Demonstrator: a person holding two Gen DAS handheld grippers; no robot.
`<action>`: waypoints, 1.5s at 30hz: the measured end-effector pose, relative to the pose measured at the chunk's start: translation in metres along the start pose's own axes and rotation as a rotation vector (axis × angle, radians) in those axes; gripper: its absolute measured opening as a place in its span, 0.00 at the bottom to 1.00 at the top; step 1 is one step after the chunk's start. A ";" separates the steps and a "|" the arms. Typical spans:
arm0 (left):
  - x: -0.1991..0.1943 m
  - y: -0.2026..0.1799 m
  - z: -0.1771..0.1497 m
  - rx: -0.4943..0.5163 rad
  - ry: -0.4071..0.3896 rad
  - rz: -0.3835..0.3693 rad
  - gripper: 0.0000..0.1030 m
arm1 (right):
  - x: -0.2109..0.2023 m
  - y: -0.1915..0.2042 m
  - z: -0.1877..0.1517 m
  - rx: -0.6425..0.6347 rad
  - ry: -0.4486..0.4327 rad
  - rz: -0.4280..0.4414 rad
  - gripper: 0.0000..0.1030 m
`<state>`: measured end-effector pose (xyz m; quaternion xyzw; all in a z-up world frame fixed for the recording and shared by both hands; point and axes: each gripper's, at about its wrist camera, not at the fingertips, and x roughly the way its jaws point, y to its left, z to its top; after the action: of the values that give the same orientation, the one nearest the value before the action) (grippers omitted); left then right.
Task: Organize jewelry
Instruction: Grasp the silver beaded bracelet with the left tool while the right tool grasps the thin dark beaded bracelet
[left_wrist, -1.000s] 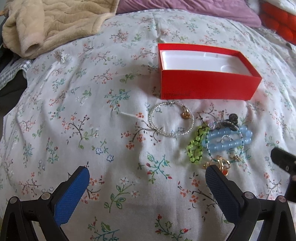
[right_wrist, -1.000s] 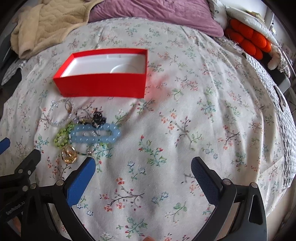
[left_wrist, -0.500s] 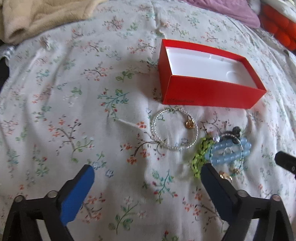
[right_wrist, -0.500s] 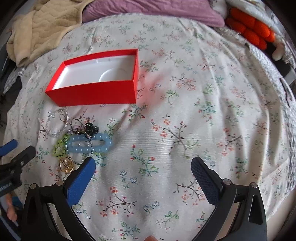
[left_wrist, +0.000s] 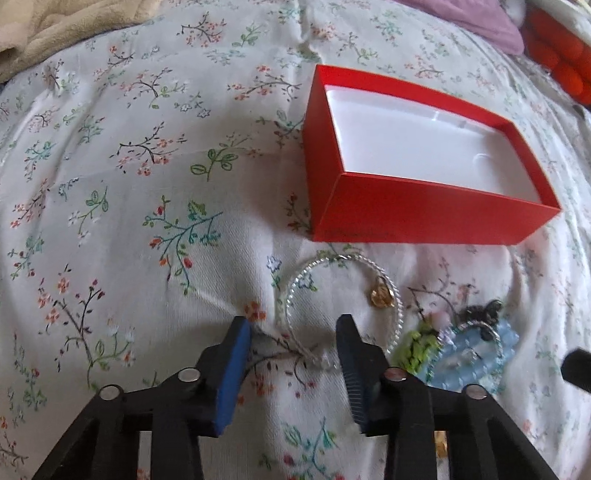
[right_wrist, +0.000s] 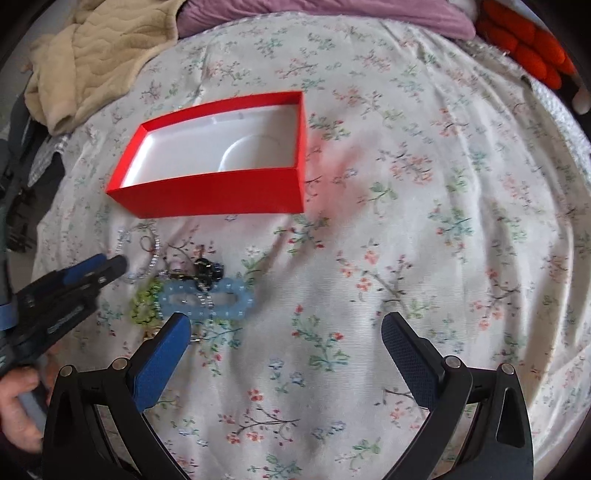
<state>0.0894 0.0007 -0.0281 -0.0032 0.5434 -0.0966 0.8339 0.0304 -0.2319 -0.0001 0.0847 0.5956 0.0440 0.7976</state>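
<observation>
Our left gripper (left_wrist: 293, 332) sits low at the bottom centre of its own view, its blue-padded fingers narrowed with a gap left between them. Our right gripper (right_wrist: 286, 328) spreads wide across the bottom of its frame, and our left hand (right_wrist: 16, 402) shows at that frame's lower left edge.

Open red cardboard box (left_wrist: 424, 218): faint, blurred marks low on its near outer wall in the left wrist view; no letter can be read.
Same box, right wrist view (right_wrist: 221, 195): the near wall shows plain red, no print to be made out.
White floral bedsheet (right_wrist: 406, 258): printed sprigs and flowers only, no words.
Readable text, brands or numbers: none anywhere in either view.
</observation>
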 end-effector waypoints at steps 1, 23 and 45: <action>0.002 0.000 0.001 -0.001 -0.001 0.004 0.35 | 0.002 0.001 -0.001 0.001 0.005 0.010 1.00; -0.012 0.014 0.003 -0.059 -0.020 -0.033 0.00 | 0.024 0.033 0.004 -0.016 0.074 0.153 0.51; -0.043 0.025 -0.007 -0.077 -0.059 -0.095 0.00 | 0.031 0.052 0.009 -0.041 0.061 0.147 0.01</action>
<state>0.0702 0.0332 0.0047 -0.0639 0.5211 -0.1152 0.8433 0.0495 -0.1761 -0.0176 0.1103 0.6108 0.1170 0.7753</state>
